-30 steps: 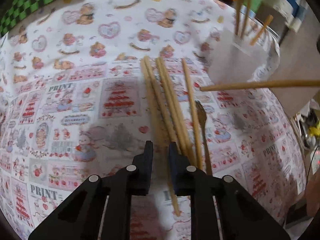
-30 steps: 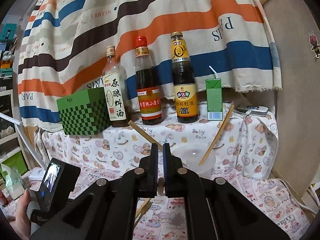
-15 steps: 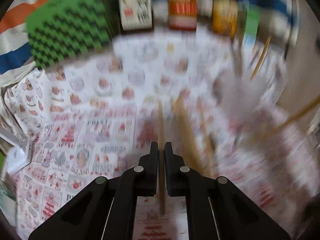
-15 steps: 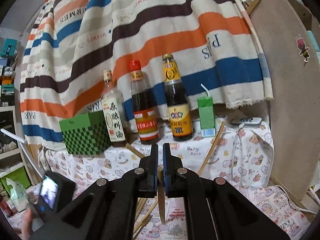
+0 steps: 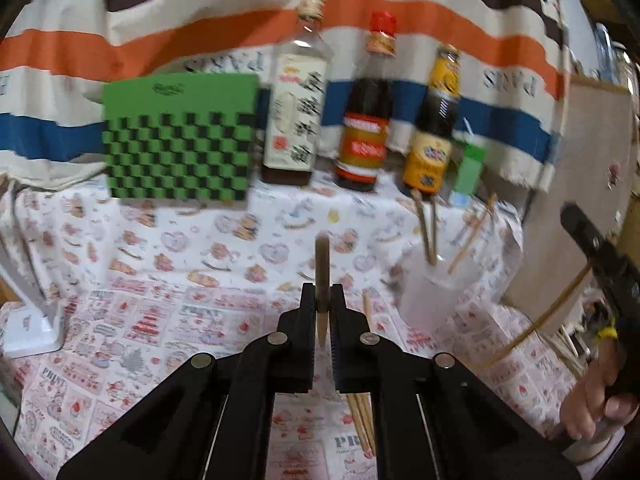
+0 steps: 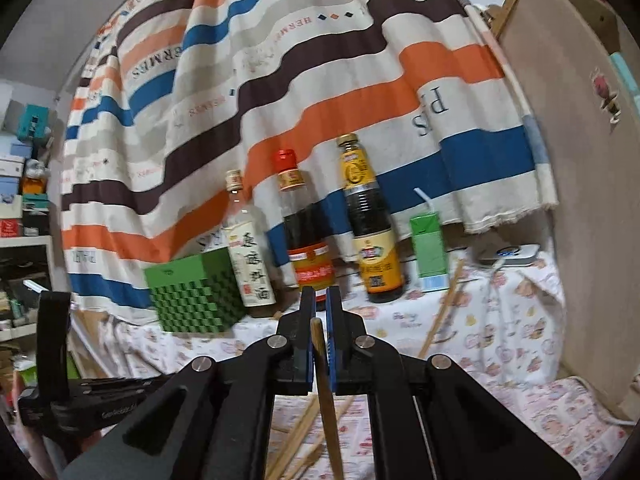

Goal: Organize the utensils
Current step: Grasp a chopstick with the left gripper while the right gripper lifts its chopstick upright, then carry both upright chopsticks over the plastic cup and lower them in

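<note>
Item 1: my left gripper (image 5: 322,304). Its fingers are clamping on a single wooden chopstick (image 5: 322,268), which is pointing up toward 12 o'clock, its upper end poking above the fingertips and its lower tip showing in the gap below them.

Item 2: my right gripper (image 6: 319,304). Its blue-padded fingers are closing on a second chopstick (image 6: 326,392), which is hanging down toward 6 o'clock, tilted slightly, its top end sitting between the pads.

Item 3: the clear cup (image 5: 430,292), standing on the desk at 2 o'clock from my left gripper. Several chopsticks are leaning inside it; the exact count is too blurred to tell.

Item 4: loose chopsticks (image 5: 362,420), lying on the desk's printed cloth (image 5: 160,320) below my left fingers, partly hidden by them. They are also showing low in the right wrist view (image 6: 304,428).

Item 5: back row at 12 o'clock, left to right: green checkered box (image 5: 178,136), clear bottle (image 5: 296,92), red-capped bottle (image 5: 368,112), yellow-labelled bottle (image 5: 434,128), green carton (image 5: 470,168). A striped curtain (image 5: 160,32) is hanging behind them.
</note>
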